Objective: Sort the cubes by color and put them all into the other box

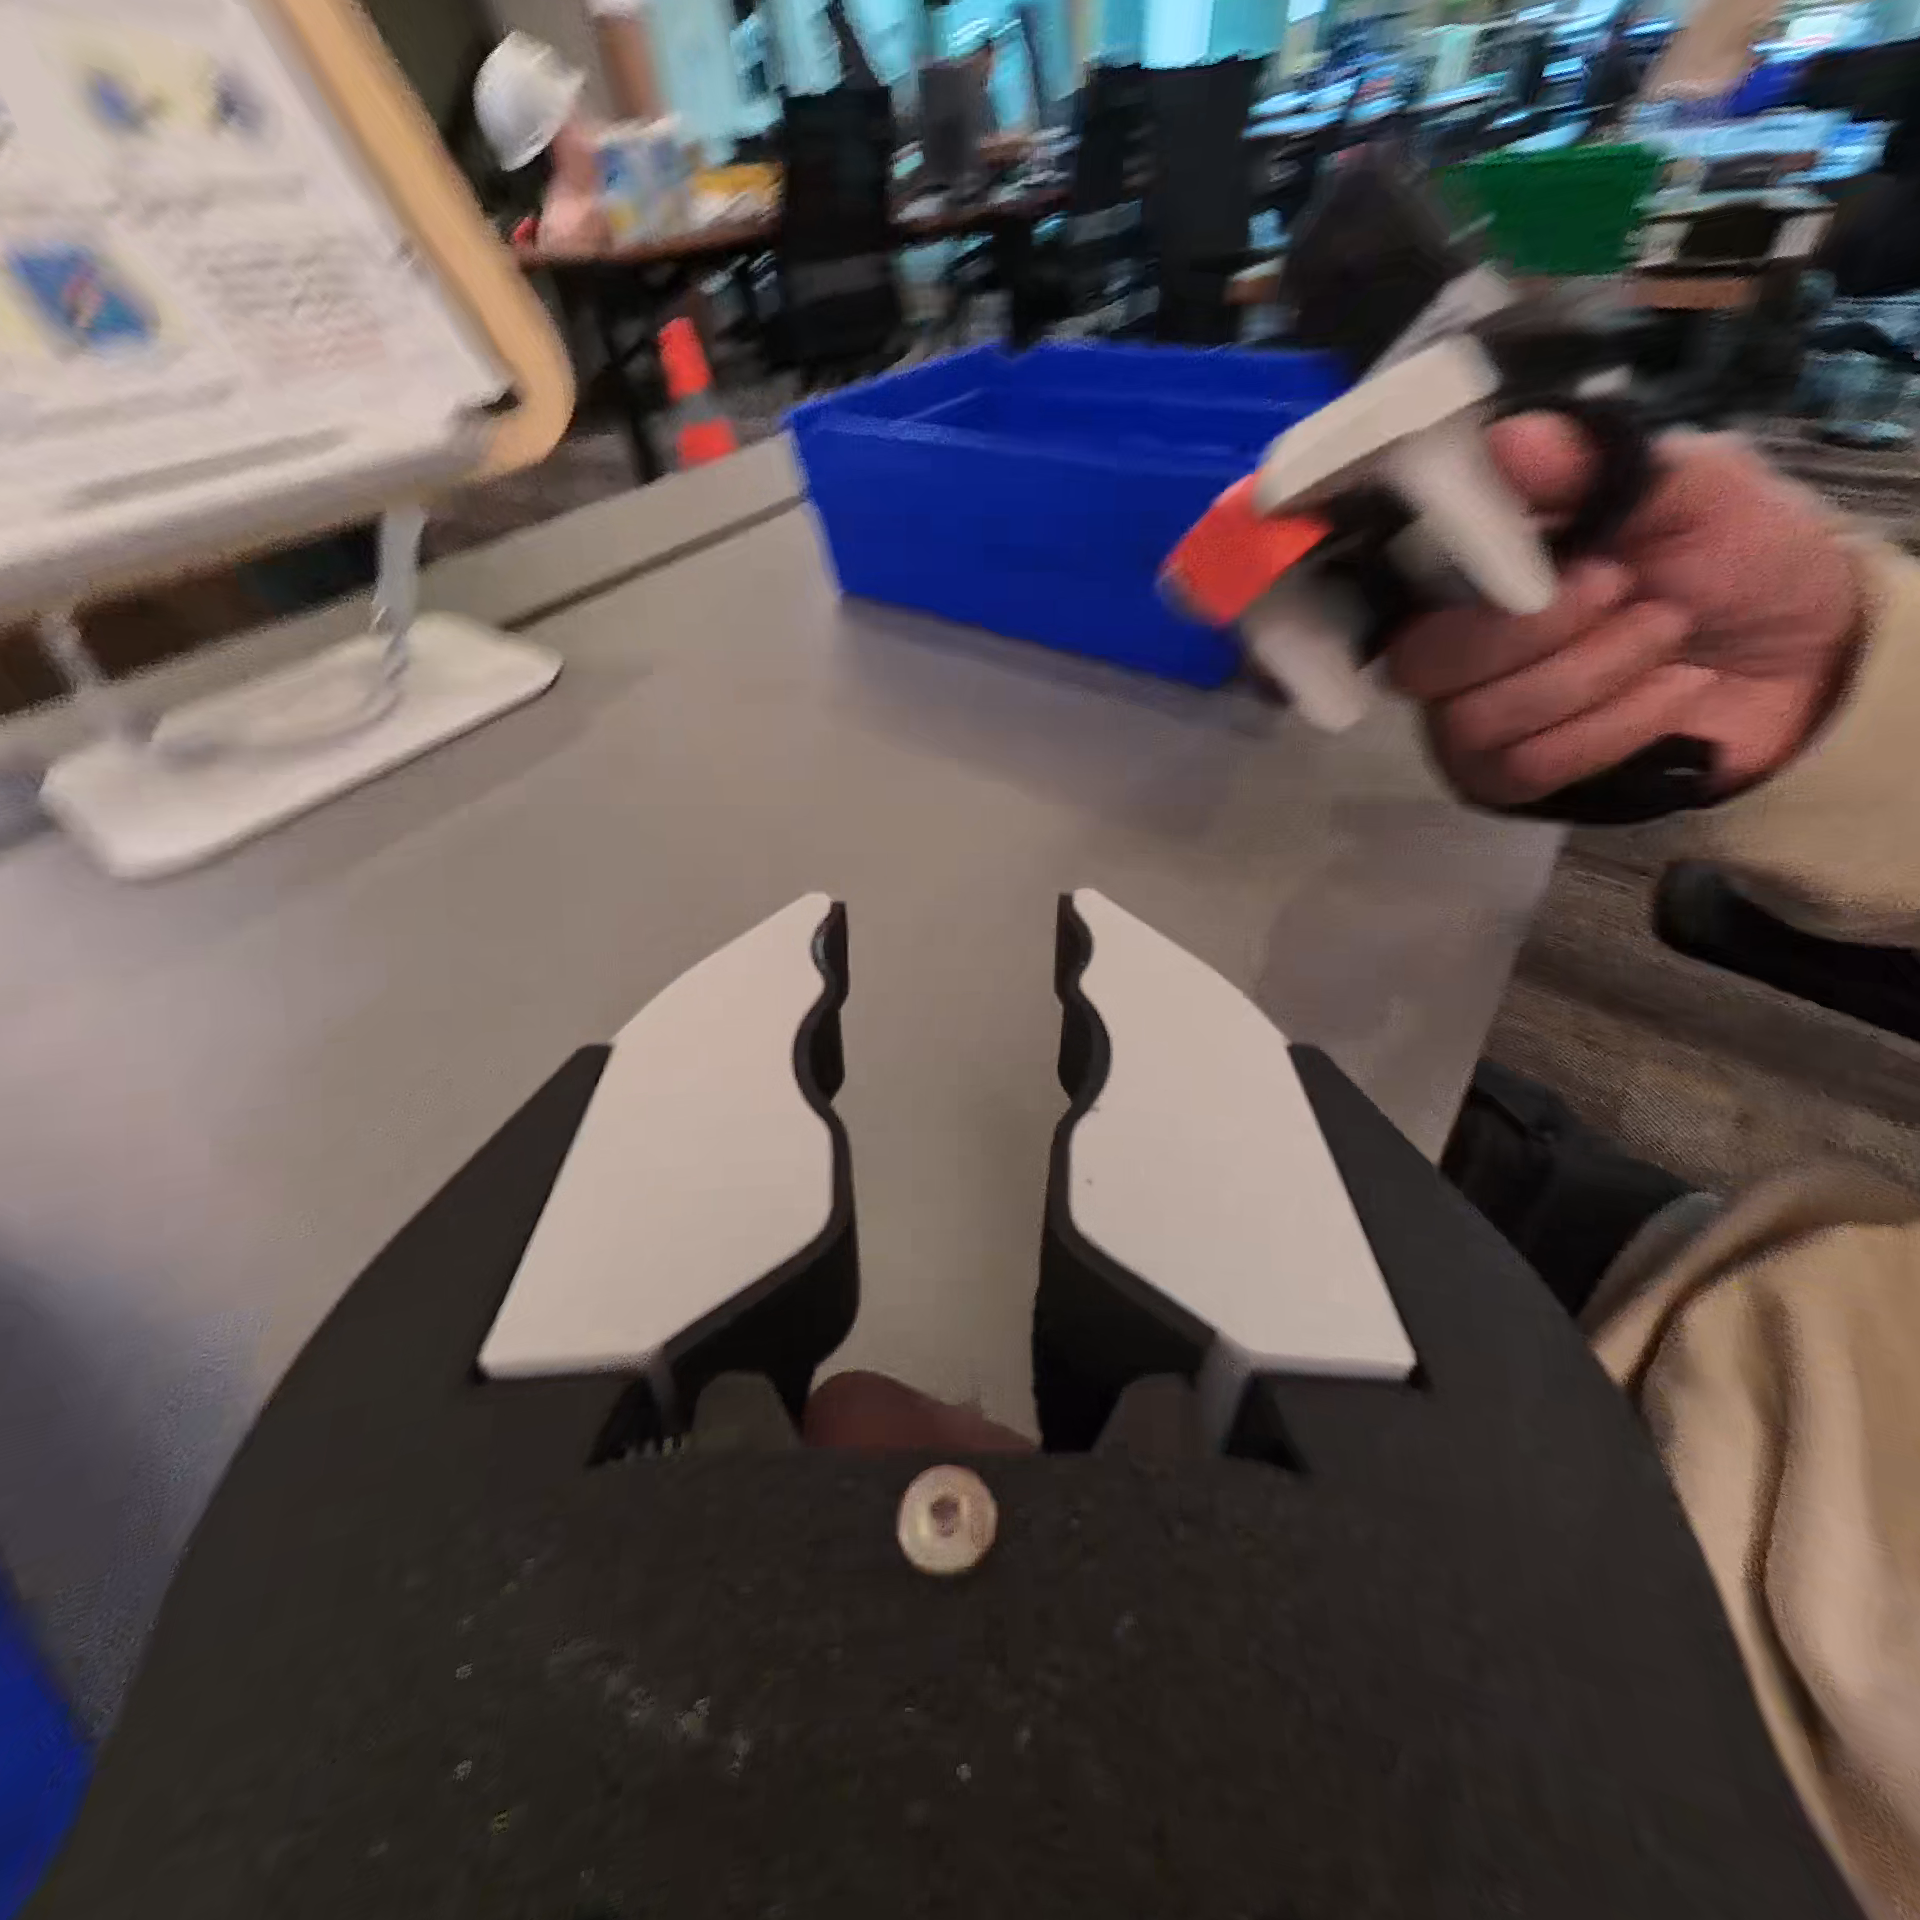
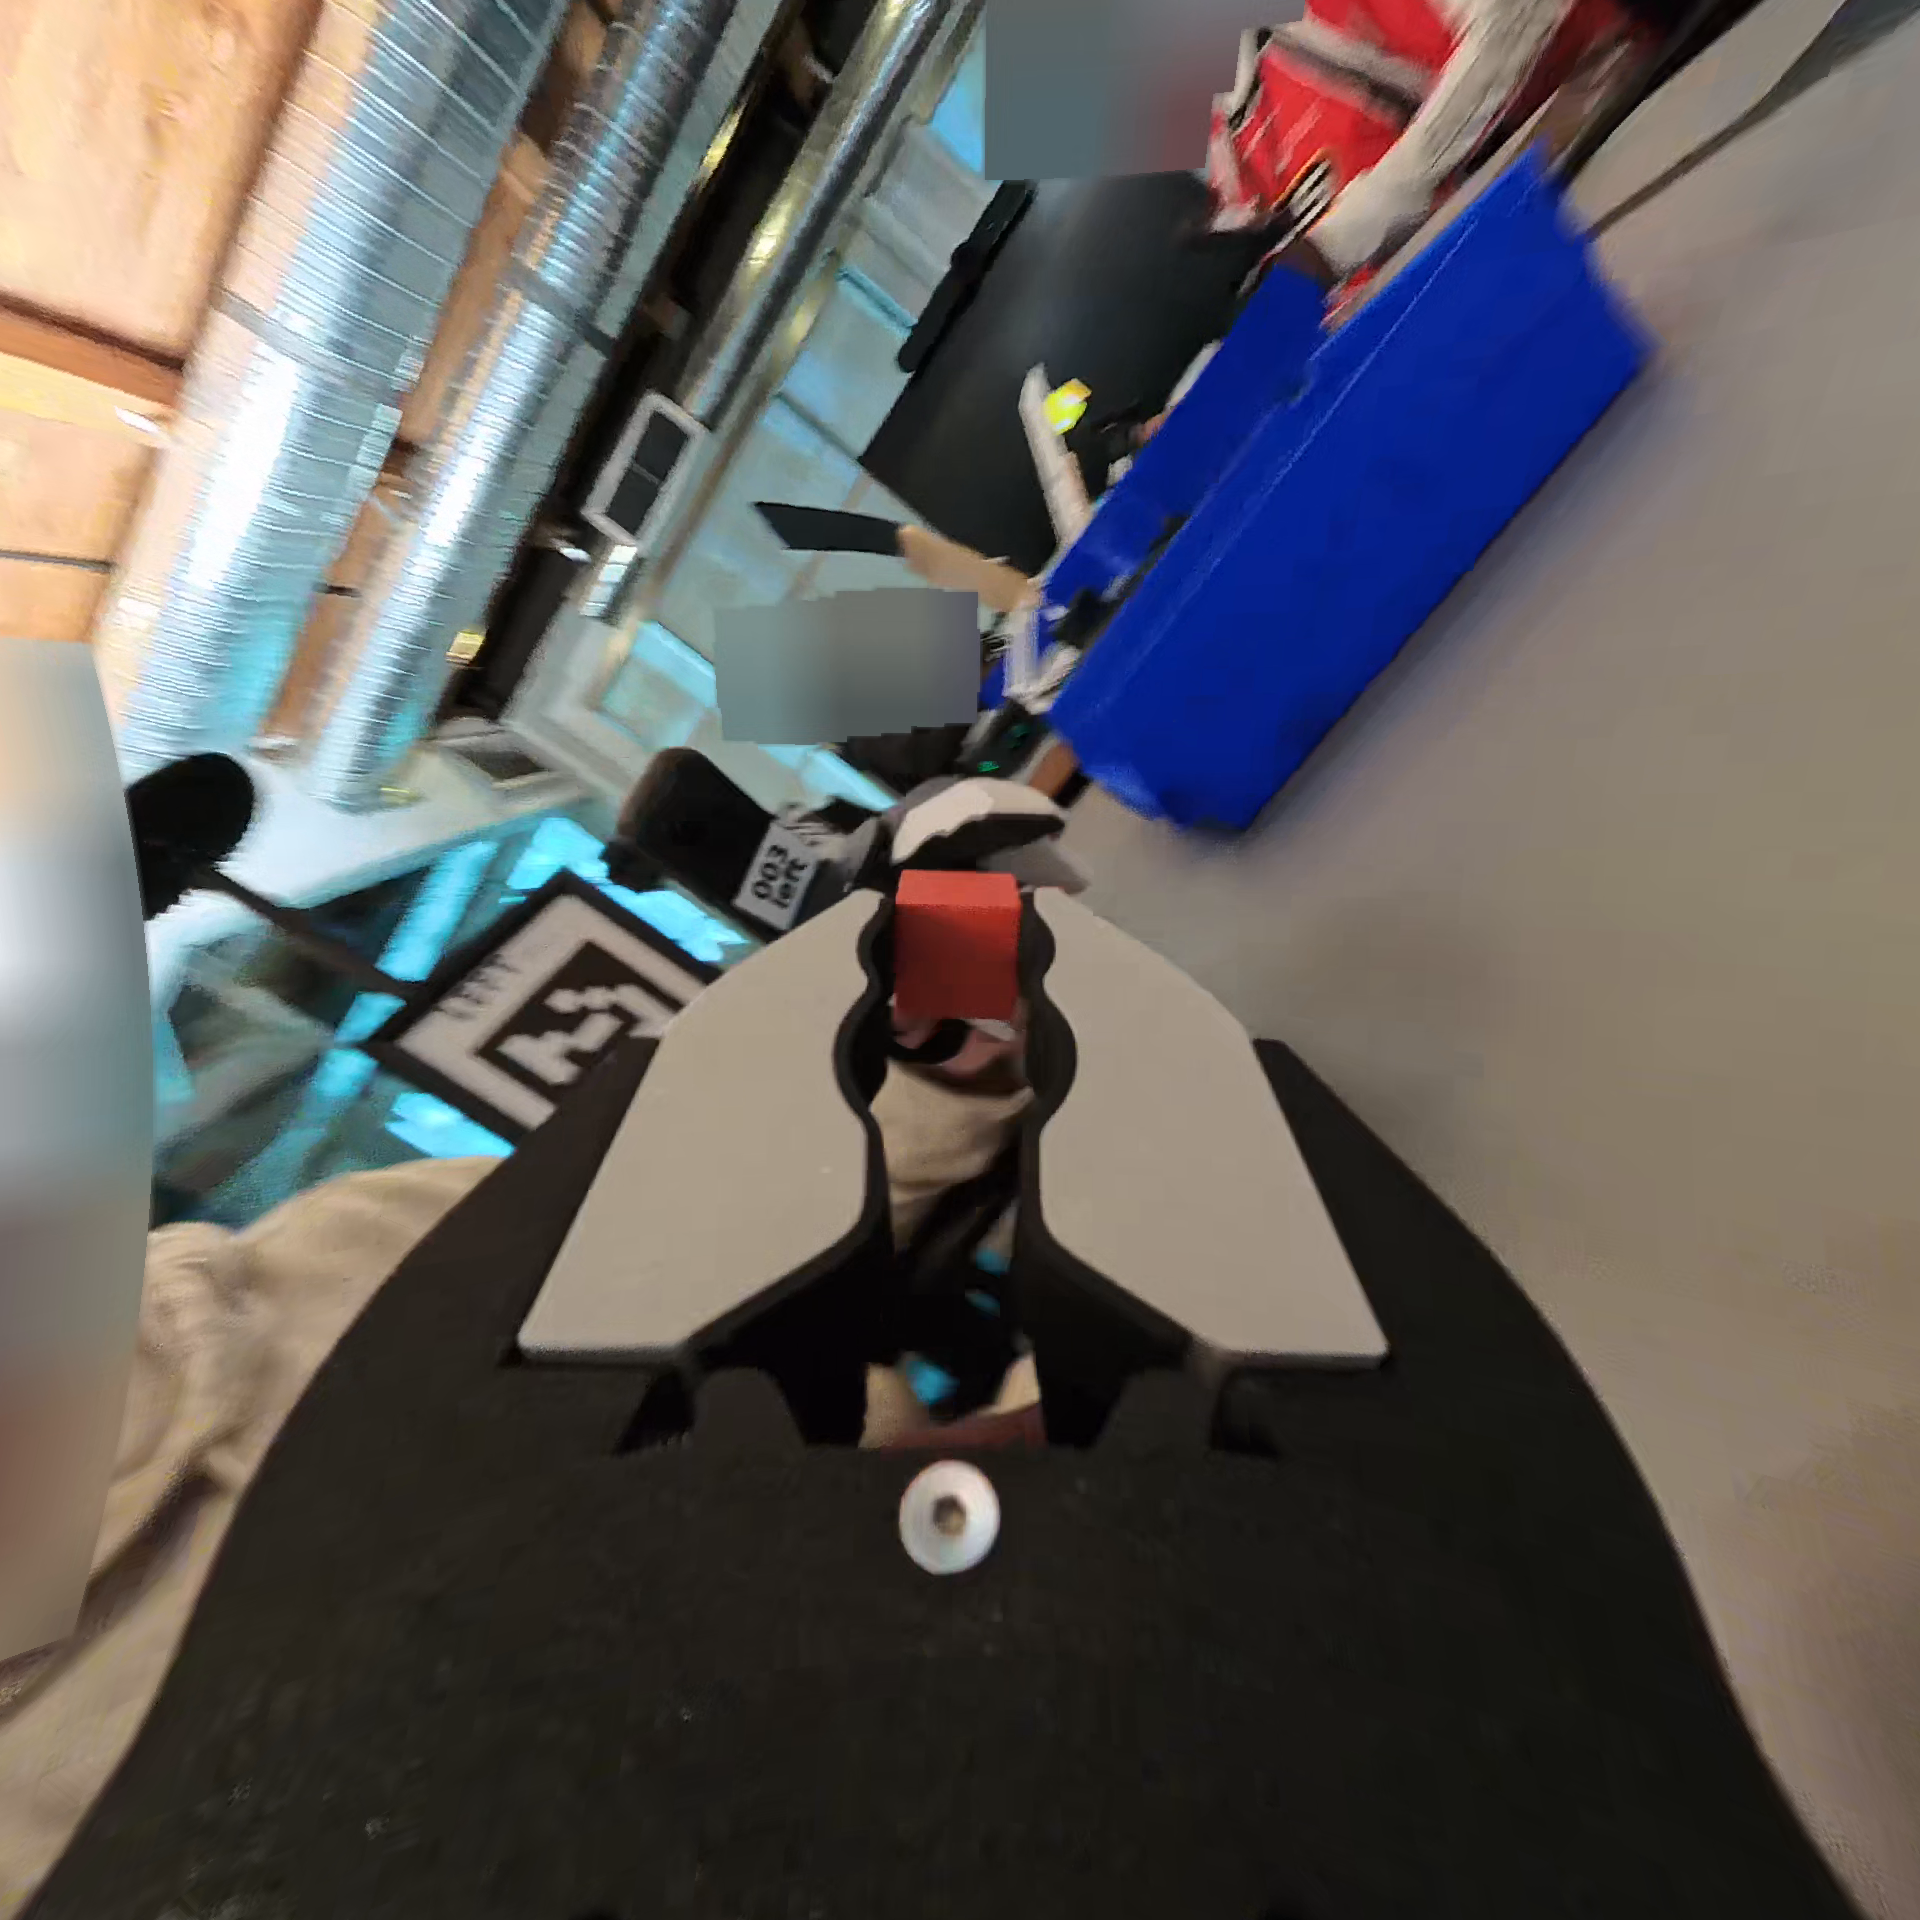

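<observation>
While clamped — red cube [image 2: 956, 940], blue box [image 2: 1351, 540] beyond.

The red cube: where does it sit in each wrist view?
Left wrist view: red cube at right of centre, clamped in the right gripper.
Right wrist view: at centre, between that gripper's fingertips.
Shared landmark: the blue box on the grey table.

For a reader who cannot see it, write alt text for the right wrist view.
The right gripper is shut on a red cube at its fingertips, held above a grey table. A blue box stands on the table beyond, in a blurred, tilted workshop.
</observation>
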`<state>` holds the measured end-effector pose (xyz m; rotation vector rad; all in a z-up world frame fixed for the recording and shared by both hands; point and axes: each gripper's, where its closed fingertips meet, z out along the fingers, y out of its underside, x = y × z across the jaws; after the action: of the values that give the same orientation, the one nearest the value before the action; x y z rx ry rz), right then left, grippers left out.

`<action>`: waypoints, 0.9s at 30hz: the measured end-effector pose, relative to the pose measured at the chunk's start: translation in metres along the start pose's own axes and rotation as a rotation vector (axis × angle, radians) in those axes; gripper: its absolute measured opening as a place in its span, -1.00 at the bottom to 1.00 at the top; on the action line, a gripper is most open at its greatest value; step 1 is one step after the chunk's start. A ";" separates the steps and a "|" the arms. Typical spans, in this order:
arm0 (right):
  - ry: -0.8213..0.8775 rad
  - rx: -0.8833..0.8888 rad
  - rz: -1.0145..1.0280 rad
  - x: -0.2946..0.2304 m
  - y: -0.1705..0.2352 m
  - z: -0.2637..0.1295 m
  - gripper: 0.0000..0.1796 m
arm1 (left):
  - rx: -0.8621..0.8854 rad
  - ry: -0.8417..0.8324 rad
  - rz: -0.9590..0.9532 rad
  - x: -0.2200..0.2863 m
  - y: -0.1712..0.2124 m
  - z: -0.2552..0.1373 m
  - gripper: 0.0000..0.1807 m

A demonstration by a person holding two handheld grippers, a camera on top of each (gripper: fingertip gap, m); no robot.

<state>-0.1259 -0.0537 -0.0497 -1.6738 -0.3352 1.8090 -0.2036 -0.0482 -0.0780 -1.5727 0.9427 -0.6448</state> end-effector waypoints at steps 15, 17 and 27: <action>1.218 -0.096 -0.488 0.157 -0.224 -0.209 -0.75 | -0.100 -0.166 -0.094 -0.021 0.045 -0.025 -0.64; 1.196 -0.167 -0.336 0.203 -0.233 -0.211 -0.75 | -0.095 -0.162 -0.071 -0.017 0.042 -0.025 -0.63; 1.252 -0.377 -0.210 0.286 -0.226 -0.184 -0.75 | -0.125 -0.189 0.048 -0.010 0.047 -0.028 -0.63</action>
<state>0.1190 0.2483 -0.1734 -2.5346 -0.2587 0.3193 -0.2424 -0.0563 -0.1165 -1.6836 0.8895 -0.4019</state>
